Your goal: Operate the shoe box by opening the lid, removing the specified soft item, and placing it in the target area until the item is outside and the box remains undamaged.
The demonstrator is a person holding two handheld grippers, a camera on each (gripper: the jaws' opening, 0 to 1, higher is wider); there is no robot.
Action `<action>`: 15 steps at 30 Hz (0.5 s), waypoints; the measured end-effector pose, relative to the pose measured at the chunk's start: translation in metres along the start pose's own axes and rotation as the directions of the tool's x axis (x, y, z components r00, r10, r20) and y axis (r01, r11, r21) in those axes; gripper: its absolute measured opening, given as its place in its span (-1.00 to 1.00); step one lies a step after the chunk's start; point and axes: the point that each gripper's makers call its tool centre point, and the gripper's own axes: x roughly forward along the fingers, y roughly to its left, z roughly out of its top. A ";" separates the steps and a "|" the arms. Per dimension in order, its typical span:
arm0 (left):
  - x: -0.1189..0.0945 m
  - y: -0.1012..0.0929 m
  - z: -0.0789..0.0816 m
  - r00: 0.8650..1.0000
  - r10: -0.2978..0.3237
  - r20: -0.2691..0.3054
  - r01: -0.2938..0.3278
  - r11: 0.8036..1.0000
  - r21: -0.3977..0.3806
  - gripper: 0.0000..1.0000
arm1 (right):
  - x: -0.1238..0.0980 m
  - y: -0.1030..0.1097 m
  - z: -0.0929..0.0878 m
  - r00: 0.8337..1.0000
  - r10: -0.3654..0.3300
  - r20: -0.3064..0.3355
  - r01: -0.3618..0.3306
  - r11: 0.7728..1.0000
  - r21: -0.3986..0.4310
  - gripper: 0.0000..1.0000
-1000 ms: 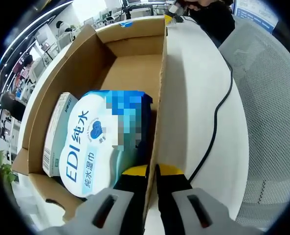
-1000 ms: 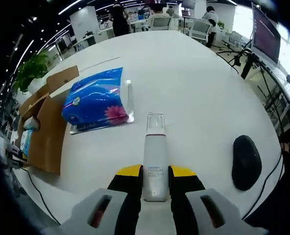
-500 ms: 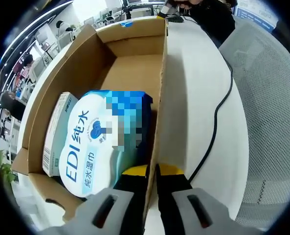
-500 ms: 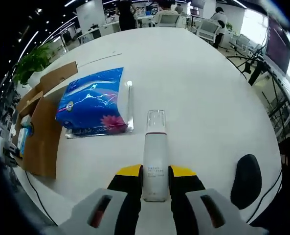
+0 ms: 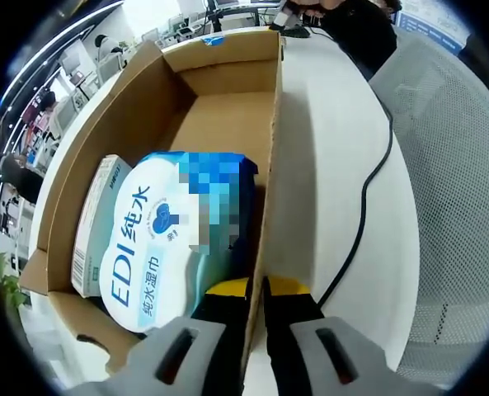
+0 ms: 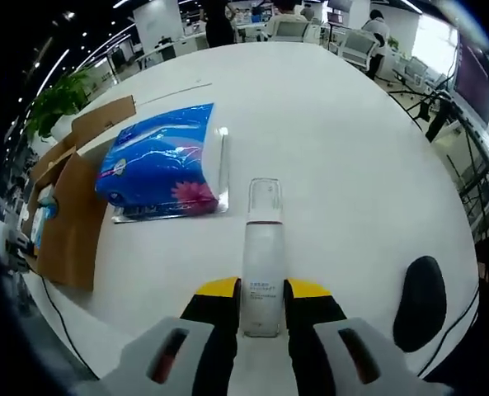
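- left gripper (image 5: 256, 290): jaws pinched narrow on the side wall of the open shoe box (image 5: 274, 157), steadying it.
- right gripper (image 6: 261, 295): jaws clamped on a slim white bottle (image 6: 261, 264), light, stiff, probably slick.
- wet-wipes pack (image 5: 168, 239) lies in the box at 10 o'clock of the left jaws, against a small carton (image 5: 93, 223); soft and squashy, best pinched by an edge.
- blue tissue pack (image 6: 163, 162) sits on the table (image 6: 335, 157) at 11 o'clock of the bottle; a mouse (image 6: 418, 291) at 3; a cable (image 5: 368, 198) trails outside the box.
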 end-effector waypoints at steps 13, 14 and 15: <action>-0.001 0.000 0.000 1.000 0.001 0.000 -0.001 1.000 0.001 -0.91 | -0.006 0.002 -0.016 1.000 -0.007 -0.002 0.007 1.000 -0.002 -0.62; -0.001 0.000 0.000 1.000 0.001 0.000 -0.001 1.000 0.001 -0.91 | -0.006 0.003 -0.017 1.000 -0.003 -0.010 0.003 1.000 0.004 -0.63; -0.001 0.000 -0.001 1.000 0.001 0.000 -0.001 1.000 0.001 -0.91 | -0.005 0.003 -0.017 1.000 -0.003 -0.013 0.003 1.000 0.007 -0.64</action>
